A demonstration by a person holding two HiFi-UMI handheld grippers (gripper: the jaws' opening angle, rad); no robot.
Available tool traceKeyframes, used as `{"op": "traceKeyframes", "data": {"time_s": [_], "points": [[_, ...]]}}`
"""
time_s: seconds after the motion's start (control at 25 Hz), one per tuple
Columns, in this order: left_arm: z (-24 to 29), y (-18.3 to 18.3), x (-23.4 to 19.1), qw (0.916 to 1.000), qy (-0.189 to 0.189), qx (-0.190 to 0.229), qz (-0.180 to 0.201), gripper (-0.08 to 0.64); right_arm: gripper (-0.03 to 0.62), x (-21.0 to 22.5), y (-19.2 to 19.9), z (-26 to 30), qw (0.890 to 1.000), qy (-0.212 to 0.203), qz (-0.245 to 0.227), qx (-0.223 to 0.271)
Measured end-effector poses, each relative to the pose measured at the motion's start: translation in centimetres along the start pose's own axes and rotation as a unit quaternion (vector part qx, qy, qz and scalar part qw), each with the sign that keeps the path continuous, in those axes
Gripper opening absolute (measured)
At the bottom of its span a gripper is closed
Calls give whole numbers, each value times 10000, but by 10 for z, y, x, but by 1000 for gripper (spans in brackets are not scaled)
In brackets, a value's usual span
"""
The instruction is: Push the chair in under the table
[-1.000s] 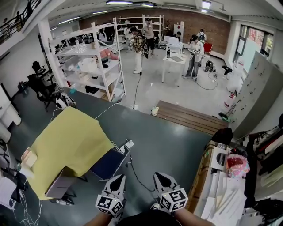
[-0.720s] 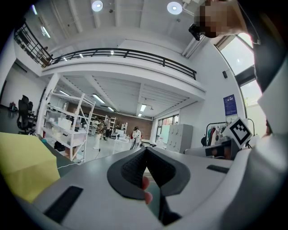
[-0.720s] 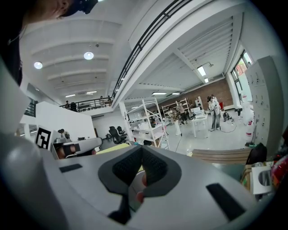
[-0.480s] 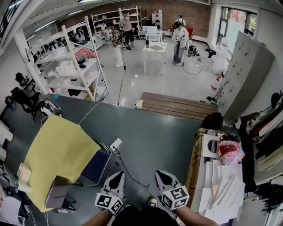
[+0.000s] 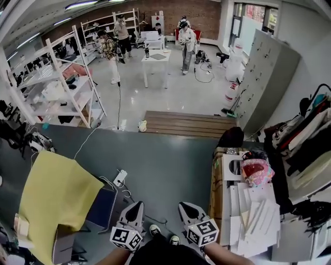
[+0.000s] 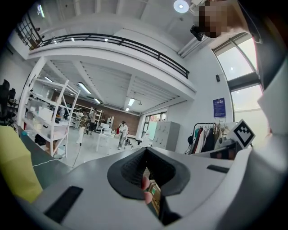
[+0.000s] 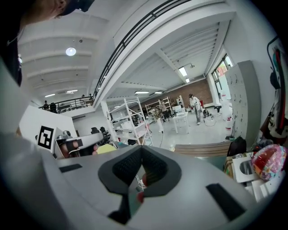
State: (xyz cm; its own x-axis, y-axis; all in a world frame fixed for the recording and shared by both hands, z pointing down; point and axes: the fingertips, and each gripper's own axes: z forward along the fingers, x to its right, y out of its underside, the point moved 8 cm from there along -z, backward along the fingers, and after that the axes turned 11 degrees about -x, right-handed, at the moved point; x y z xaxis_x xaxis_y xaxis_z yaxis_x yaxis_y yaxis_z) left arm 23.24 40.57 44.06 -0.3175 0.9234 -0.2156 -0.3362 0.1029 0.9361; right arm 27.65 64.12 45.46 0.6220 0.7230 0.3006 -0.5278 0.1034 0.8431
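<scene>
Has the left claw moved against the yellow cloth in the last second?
Yes. In the head view the left claw sits farther right of the yellow cloth: the cloth's edge was almost above it, now well to its left.

A workshop-like lab: white metal shelving (image 5: 62,88), grey lockers (image 5: 264,77), a brick back wall (image 5: 170,13)

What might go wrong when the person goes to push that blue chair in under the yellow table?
The white power strip and its cables lie on the floor beside the blue chair, not far from the person's shoes; a foot might catch them. The yellow cloth drapes right against the chair, so pushing might snag it and drag it.
</scene>
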Motion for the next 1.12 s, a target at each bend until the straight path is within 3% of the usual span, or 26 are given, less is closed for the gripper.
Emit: {"op": "traceKeyframes", "data": {"time_s": [0.24,0.44,0.84,1.12], "points": [[26,-32,-30,9980,566,184,201,8,12,-13,-30,22,9991,331,190,157],[41,-41,-59,9959,822,234,288,8,12,-24,-34,38,9977,526,307,297],[43,-33,-66,9943,1038,186,179,8,12,-16,-37,42,9959,781,311,333],[50,-35,-83,9957,891,212,114,8,12,-11,-49,58,9964,744,206,347]]}}
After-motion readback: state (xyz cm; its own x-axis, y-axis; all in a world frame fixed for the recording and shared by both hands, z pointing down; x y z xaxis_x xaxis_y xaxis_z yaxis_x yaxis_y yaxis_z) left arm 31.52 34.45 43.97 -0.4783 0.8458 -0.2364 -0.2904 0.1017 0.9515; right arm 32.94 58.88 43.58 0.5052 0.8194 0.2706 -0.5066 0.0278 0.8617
